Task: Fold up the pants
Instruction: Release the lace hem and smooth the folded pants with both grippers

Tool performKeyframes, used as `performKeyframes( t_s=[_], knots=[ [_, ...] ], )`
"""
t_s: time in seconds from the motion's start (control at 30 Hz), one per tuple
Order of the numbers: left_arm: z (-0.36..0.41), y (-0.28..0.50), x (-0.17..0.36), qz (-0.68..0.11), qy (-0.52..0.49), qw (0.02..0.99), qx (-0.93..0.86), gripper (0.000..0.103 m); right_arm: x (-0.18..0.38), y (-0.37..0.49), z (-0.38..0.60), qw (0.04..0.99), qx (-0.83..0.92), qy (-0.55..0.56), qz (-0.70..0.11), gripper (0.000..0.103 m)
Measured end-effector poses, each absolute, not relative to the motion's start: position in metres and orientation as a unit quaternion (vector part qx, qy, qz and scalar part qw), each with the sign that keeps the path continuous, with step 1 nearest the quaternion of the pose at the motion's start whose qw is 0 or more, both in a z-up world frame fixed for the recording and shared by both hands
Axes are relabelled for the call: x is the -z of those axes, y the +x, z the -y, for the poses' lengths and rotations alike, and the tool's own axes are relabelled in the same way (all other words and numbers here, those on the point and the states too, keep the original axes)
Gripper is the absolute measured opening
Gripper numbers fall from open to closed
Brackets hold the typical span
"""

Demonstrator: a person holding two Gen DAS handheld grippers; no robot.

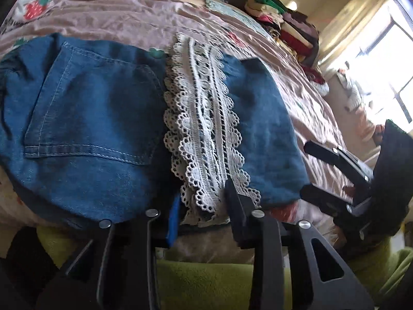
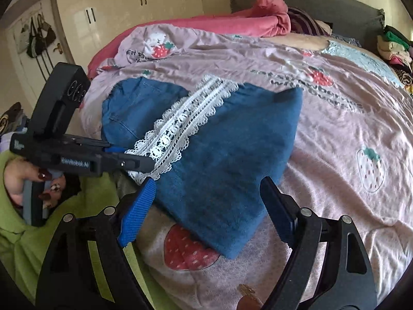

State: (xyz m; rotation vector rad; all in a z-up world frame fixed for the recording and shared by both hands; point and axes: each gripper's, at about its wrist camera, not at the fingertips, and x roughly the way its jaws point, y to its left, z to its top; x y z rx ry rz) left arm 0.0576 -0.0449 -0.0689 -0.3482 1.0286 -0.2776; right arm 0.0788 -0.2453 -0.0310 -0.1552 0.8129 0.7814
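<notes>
Pants (image 2: 219,155), folded blue denim with white lace trim, nipped by left tongs (image 2: 152,166); right tongs (image 2: 209,206) wide.

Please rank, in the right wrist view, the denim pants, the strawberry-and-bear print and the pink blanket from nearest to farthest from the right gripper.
1. Denim pants, folded, directly ahead of the right gripper.
2. Strawberry-and-bear print, upper left on the bedspread.
3. Pink blanket, bunched by the headboard.

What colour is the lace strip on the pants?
White lace strip, clearest in the left wrist view.
</notes>
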Motion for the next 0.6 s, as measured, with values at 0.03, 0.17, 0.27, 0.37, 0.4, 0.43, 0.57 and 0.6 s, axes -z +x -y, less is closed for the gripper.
performKeyframes(
  t_s=[0.03,0.17,0.27,0.37,0.4,0.43,0.57,0.6],
  knots=[
    [0.044,0.055,0.067,-0.487,-0.164,0.847,0.134,0.025,0.030,0.078,0.245,0.841,-0.374,-0.073,-0.383,0.069],
    [0.043,0.044,0.061,-0.485,-0.147,0.853,0.126,0.024,0.025,0.071,0.241,0.840,-0.391,-0.072,-0.370,0.068],
    [0.049,0.046,0.061,-0.486,-0.125,0.856,0.121,0.025,0.035,0.074,0.232,0.834,-0.386,-0.083,-0.385,0.068],
    [0.045,0.047,0.062,-0.485,-0.130,0.856,0.124,0.031,0.057,0.083,0.229,0.827,-0.344,-0.120,-0.427,0.061],
    [0.044,0.047,0.063,-0.485,-0.133,0.855,0.126,0.033,0.063,0.084,0.231,0.825,-0.340,-0.120,-0.436,0.060],
    [0.045,0.047,0.063,-0.485,-0.132,0.855,0.126,0.033,0.064,0.085,0.235,0.826,-0.342,-0.107,-0.435,0.060],
    [0.045,0.047,0.062,-0.481,-0.134,0.857,0.128,0.039,0.062,0.083,0.233,0.828,-0.335,-0.110,-0.436,0.061],
    [0.045,0.046,0.061,-0.479,-0.135,0.858,0.129,0.044,0.061,0.083,0.233,0.828,-0.336,-0.110,-0.435,0.061]
  ],
)
